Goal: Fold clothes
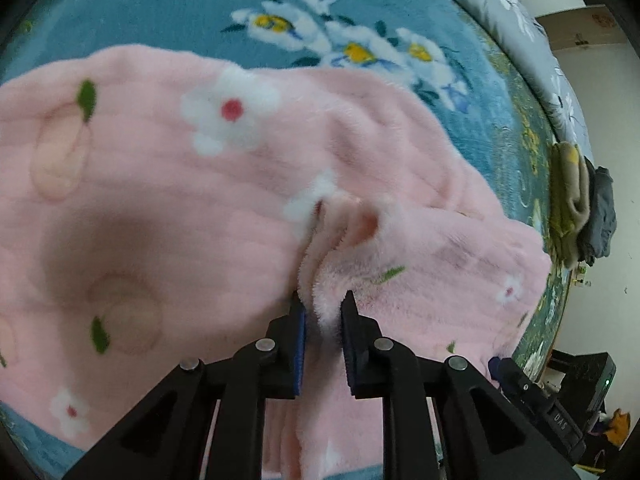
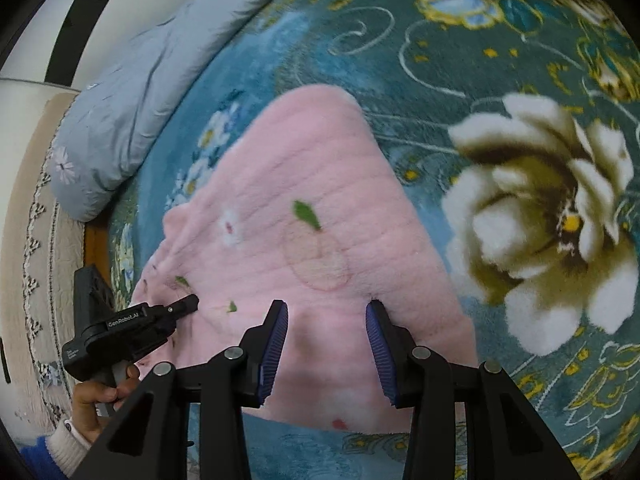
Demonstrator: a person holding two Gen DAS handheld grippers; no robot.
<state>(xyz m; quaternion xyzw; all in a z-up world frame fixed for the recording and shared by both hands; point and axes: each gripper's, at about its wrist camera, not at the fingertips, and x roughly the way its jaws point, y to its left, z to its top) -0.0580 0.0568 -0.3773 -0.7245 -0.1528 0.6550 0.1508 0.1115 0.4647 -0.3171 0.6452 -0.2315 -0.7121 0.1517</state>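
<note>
Jaws pinching pink garment (image 1: 160, 208), teal floral blanket (image 1: 160, 12)

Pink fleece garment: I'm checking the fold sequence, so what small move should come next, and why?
Probably close the right gripper on the pink fleece garment. Its jaws stand apart over the fleece, while the left gripper already pinches a bunched fold, so both grips would allow lifting.

A bed (image 2: 400, 52) under a teal floral blanket (image 1: 160, 12), a grey floral quilt (image 2: 132, 92) along its edge, white wall (image 1: 612, 128) behind.
</note>
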